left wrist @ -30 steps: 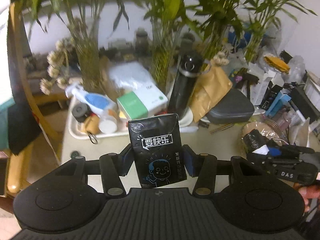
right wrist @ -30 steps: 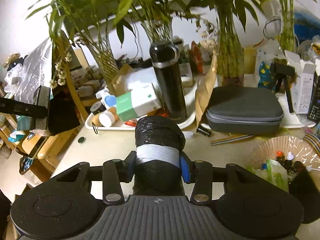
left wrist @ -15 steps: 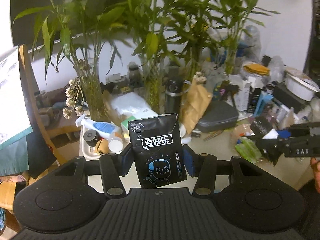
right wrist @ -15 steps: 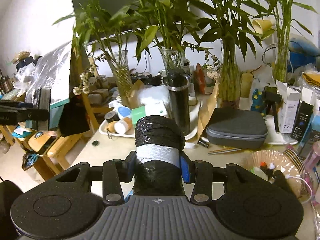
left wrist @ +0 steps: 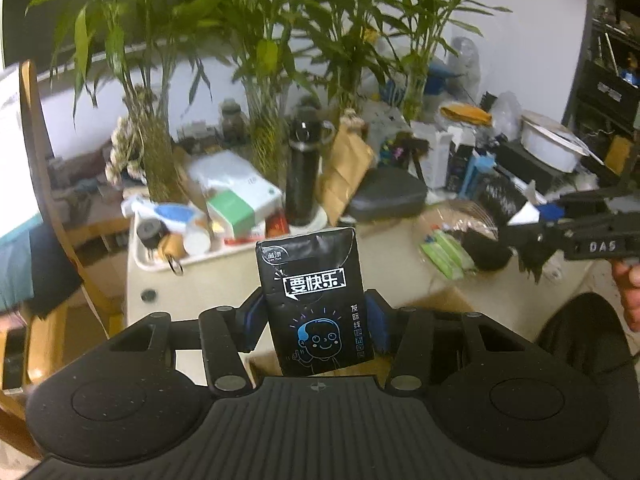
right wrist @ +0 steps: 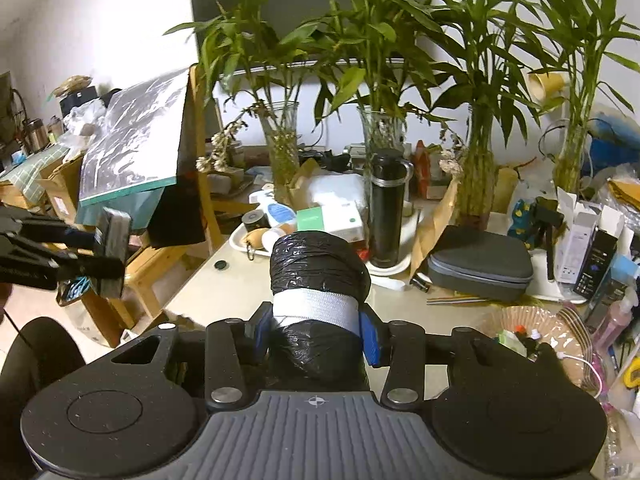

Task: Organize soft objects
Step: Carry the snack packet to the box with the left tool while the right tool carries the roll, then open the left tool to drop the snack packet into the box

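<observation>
Two soft things are held, one in each gripper. On the left, the left gripper [left wrist: 316, 322] clamps a black tissue pack [left wrist: 316, 300], upright, its long axis standing up between the blue pads. On the right, the right gripper [right wrist: 315, 330] squeezes a black plastic-wrapped roll [right wrist: 318, 280] at its white band, also upright. Both hang in front of the cluttered table [right wrist: 208, 292], above its near edge. The white tray [left wrist: 168, 266] lies forward and left, probably nearer to the left gripper.

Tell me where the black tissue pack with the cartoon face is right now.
In the left wrist view, the black tissue pack stands upright at centre, clamped in the left gripper, held up in front of the cluttered table.
</observation>
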